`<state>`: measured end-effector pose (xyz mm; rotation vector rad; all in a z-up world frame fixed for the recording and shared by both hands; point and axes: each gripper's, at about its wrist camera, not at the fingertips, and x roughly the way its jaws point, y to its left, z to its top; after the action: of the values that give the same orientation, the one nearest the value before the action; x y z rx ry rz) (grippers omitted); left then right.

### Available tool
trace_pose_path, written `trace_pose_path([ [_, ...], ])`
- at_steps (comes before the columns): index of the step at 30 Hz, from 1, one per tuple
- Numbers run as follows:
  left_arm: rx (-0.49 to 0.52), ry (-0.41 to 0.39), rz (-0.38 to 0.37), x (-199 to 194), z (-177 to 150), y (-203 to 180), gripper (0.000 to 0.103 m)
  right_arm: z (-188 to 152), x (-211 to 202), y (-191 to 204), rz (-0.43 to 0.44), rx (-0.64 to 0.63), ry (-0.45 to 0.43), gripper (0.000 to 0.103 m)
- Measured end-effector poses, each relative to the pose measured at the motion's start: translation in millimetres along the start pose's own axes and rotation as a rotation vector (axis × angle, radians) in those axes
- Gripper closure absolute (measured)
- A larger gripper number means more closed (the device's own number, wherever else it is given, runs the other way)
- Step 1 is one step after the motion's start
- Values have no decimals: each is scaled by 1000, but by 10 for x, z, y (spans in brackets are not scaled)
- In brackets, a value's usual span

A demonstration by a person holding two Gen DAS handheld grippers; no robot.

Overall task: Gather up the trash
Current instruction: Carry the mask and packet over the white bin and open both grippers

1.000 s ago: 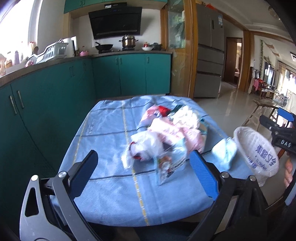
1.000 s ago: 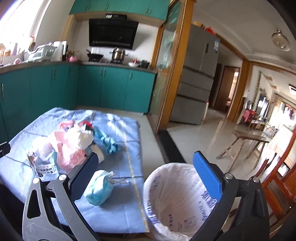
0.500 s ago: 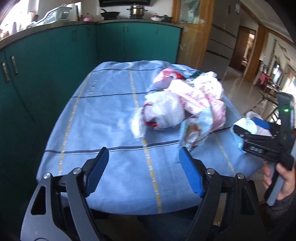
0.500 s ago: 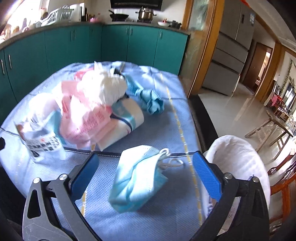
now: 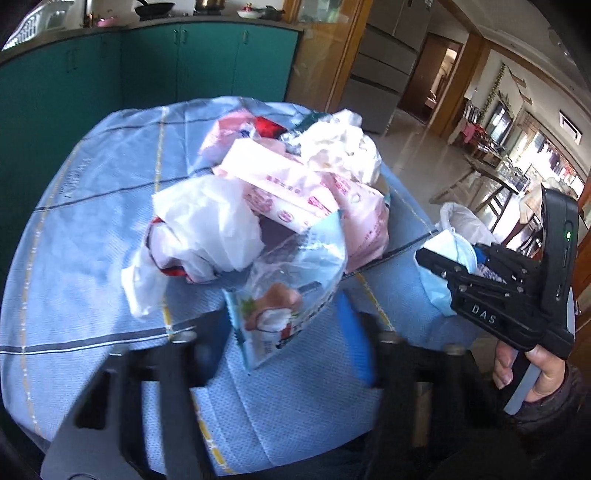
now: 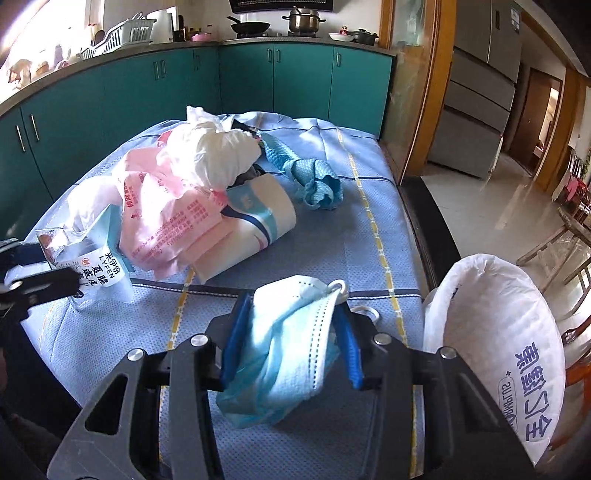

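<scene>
On the tablecloth (image 6: pixel 314 251), right gripper (image 6: pixel 291 345) closing around face mask (image 6: pixel 291 332)

We look down along each gripper's fingers, close over the table (image 5: pixel 85 236); both views share the trash pile (image 6: pixel 173 206).

Home kitchen; teal cabinets (image 6: pixel 303 81), stove (image 6: pixel 273 33)

The right gripper (image 6: pixel 290 338) is closing, its blue pads (image 6: pixel 233 338) pressing on a crumpled light-blue face mask (image 6: pixel 291 339) on the cloth-covered desk (image 6: pixel 369 236). Just right of it stands a white-lined bin (image 6: pixel 495 332). Ahead and to the left lies a heap of pink and white wrappers (image 6: pixel 173 206); a blue rag (image 6: pixel 314 177) lies farther ahead.
</scene>
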<state>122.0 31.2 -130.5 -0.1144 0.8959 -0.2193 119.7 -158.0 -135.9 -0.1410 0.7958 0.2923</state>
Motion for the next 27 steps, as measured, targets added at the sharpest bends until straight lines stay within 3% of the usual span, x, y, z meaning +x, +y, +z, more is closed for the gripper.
trace_pose_path([
  [4, 45, -21, 20, -47, -33, -88, 74, 20, -38, -76, -13, 10, -22, 58],
  [10, 114, -86, 31, -333, -8, -274, 74, 121, -336, -396, -73, 74, -112, 58],
  [14, 146, -145, -19, -566, 11, -409, 74, 107, -547, -747, -169, 141, -167, 58],
  [20, 176, -175, -132, -639, 126, -639, 74, -159, -473, -1343, -350, 268, -80, 58],
  [25, 238, -141, -224, -378, 294, -1080, 74, -400, -340, -1568, -389, 327, -3, 56],
  [26, 255, -129, -246, -296, 331, -1197, 74, -434, -318, -1607, -390, 337, 11, 50],
  [27, 271, -119, -268, -218, 361, -1304, 74, -456, -315, -1651, -391, 342, 20, 35],
])
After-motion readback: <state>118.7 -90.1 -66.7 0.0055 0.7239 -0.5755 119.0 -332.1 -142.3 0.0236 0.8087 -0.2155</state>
